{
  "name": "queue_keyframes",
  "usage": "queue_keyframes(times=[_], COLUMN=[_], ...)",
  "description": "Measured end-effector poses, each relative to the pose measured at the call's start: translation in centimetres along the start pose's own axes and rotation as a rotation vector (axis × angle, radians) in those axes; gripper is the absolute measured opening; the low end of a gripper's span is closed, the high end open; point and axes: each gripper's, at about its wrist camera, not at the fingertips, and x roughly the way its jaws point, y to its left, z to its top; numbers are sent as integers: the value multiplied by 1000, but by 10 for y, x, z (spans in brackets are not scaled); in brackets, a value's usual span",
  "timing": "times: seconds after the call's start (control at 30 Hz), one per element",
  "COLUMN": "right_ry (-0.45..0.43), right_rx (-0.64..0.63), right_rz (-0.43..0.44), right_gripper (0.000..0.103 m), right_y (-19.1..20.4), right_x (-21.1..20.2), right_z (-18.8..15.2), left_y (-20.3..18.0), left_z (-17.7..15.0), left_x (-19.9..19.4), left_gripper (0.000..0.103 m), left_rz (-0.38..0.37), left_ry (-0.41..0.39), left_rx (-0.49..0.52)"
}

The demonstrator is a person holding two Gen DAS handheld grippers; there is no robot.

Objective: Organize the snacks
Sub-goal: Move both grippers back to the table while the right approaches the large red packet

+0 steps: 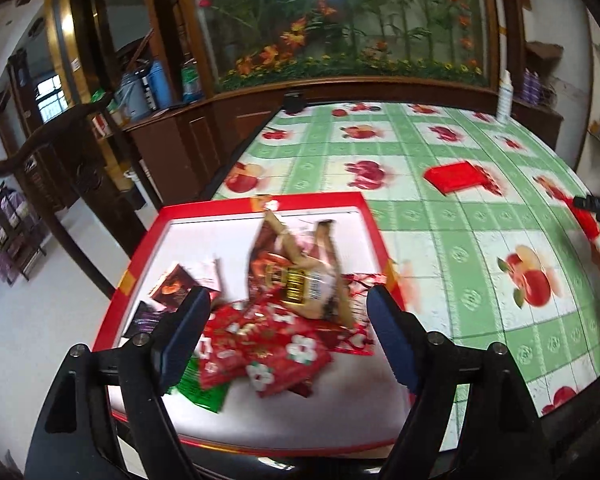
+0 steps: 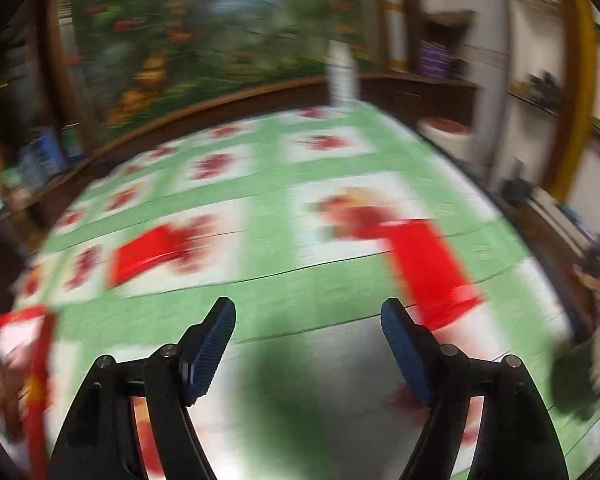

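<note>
Since the right wrist view is heavily motion-blurred, anything read from it is approximate; landmark for everything below is the red-rimmed tray (image 1: 340,200). Largest first: the tray sits on the green-and-white apple-print tablecloth (image 1: 440,240) at the table's left edge, one corner close to overhanging the floor side, so a hard push into the pile could shove it off. Inside it, the brown snack bag (image 1: 296,268) stands crumpled and tilted above the middle of the pile, long axis running from tray centre toward the far rim, top end pointing away from the camera; it looks unsupported and could tip over the right rim. Red floral packets (image 1: 268,344) lie flat near the tray's near side, overlapping; a green packet (image 1: 200,384) pokes out beneath them at the near-left. Outside the tray, to its right, a flat red packet (image 1: 456,176) lies on the cloth, long axis roughly across the table; further right a second red packet (image 2: 432,272) lies with its long axis toward the camera. Left gripper (image 1: 288,308) hovers over the pile, jaws spread, holding nothing. Right gripper (image 2: 308,320) is likewise spread and empty, just beside that second packet. Risk there: at this speed it could overshoot or knock the packet away.
</note>
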Motion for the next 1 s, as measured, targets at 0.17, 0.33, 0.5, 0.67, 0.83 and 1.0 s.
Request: queue_keyframes(times=[0.17, 0.33, 0.5, 0.67, 0.83, 1.0], right_ry=[18, 38, 95, 129, 160, 184], right_rx=[171, 230, 268, 266, 192, 146], right_rz=[-122, -128, -67, 34, 79, 137], right_gripper=[78, 81, 84, 86, 88, 88], right_y=[-68, -95, -104, -96, -76, -60], right_x=[27, 43, 58, 59, 57, 58], right_z=[26, 37, 29, 26, 22, 20], left_y=[-23, -53, -87, -119, -142, -163], left_z=[1, 6, 11, 18, 34, 59], left_x=[1, -6, -10, -12, -8, -1], left_gripper=[81, 81, 81, 81, 81, 81], left_rz=[-5, -13, -35, -84, -143, -148], left_ry=[15, 4, 1, 4, 35, 25], left_rx=[52, 127, 196, 252, 270, 312])
